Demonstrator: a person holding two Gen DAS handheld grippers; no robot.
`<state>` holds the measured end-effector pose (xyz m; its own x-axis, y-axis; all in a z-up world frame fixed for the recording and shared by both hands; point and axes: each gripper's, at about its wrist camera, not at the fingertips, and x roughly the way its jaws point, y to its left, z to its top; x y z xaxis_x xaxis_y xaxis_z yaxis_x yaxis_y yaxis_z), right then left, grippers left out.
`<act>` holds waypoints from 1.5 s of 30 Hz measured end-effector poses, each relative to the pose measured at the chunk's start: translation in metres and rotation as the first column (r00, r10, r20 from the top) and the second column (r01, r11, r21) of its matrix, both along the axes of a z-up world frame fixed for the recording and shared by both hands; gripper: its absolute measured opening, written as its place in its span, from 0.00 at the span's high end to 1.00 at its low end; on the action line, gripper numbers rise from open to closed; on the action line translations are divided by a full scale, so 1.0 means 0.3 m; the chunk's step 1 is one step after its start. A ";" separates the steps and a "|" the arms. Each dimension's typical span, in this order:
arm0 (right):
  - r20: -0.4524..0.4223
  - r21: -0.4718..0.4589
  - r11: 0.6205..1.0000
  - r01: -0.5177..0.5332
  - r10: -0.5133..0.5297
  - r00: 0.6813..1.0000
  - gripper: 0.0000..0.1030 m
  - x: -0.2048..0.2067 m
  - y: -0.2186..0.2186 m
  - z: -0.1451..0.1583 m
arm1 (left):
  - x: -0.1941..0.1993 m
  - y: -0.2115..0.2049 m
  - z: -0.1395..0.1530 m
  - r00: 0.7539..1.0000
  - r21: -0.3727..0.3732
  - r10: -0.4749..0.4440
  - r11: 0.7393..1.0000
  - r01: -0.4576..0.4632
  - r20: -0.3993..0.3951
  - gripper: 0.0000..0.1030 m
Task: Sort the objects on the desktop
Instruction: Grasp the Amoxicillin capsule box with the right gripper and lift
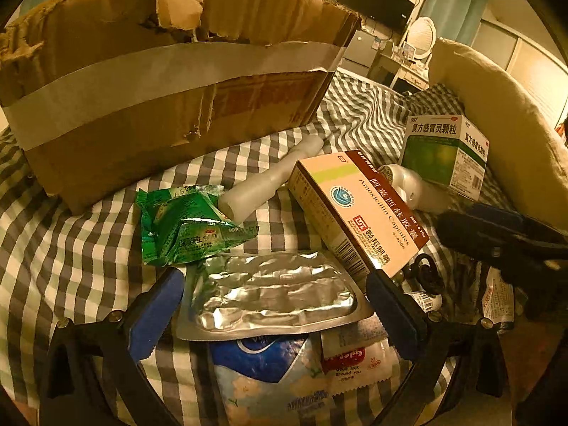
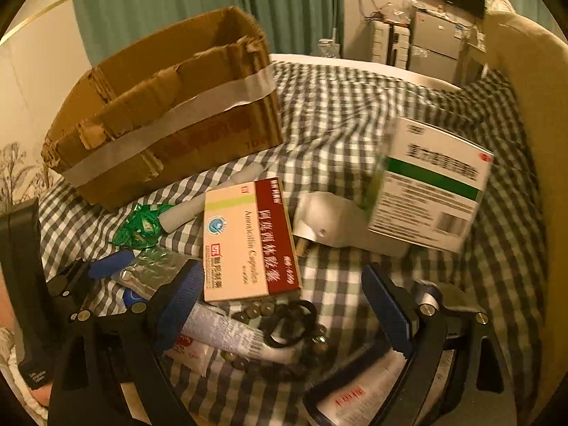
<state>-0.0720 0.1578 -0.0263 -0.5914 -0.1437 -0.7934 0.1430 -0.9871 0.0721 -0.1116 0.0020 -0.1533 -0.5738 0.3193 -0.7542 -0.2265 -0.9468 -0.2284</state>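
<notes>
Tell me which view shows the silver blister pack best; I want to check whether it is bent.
The left wrist view: the silver blister pack lies large and sharp between the open left claw fingers, its foil wrinkled. The right wrist view shows only a small, partly hidden corner of it beside the amoxicillin box.

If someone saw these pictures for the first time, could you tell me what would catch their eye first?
Probably the big torn brown cardboard box with a pale tape band, standing open-topped at the back left of the grey-and-white checked bedcover. In front of it lies a jumble of medicines, led by the pink-and-maroon Amoxicillin capsule carton at the centre. The crinkled silver foil blister pack lies between the fingers of the open left gripper.
</notes>
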 end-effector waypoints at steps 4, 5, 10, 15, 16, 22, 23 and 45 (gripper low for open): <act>0.008 0.030 0.998 -0.048 0.048 0.999 0.12 -0.033 -0.038 -0.020 | 0.009 0.000 0.007 1.000 -0.016 -0.013 1.000 0.013 0.001 0.00; 0.009 0.028 0.998 -0.056 0.056 0.998 0.12 -0.039 -0.044 -0.024 | 0.010 -0.006 0.008 1.000 -0.015 -0.010 1.000 0.010 0.004 0.00; 0.028 -0.008 0.997 -0.077 0.077 0.997 0.12 -0.051 -0.047 -0.044 | 0.025 -0.064 0.026 0.998 -0.024 0.060 0.998 -0.060 -0.002 0.01; 0.050 -0.027 0.996 -0.085 0.086 0.995 0.12 -0.053 -0.045 -0.064 | 0.019 -0.113 0.028 0.990 -0.053 0.137 0.989 -0.138 -0.017 0.06; 0.052 -0.010 0.996 -0.084 0.085 0.995 0.12 -0.054 -0.047 -0.069 | 0.017 -0.115 0.030 0.990 -0.060 0.141 0.988 -0.142 -0.019 0.30; 0.100 0.008 0.996 -0.093 0.092 0.991 0.12 -0.069 -0.059 -0.111 | -0.006 -0.174 0.006 0.983 -0.016 0.179 0.984 -0.178 0.038 0.33; 0.102 0.020 0.995 -0.097 0.094 0.990 0.12 -0.071 -0.066 -0.116 | -0.009 -0.178 0.003 0.983 -0.009 0.181 0.984 -0.181 0.045 0.33; 0.051 0.026 0.998 -0.058 0.057 0.997 0.28 -0.032 -0.032 -0.071 | 0.051 -0.149 0.020 0.995 0.032 0.052 0.998 -0.055 0.085 0.04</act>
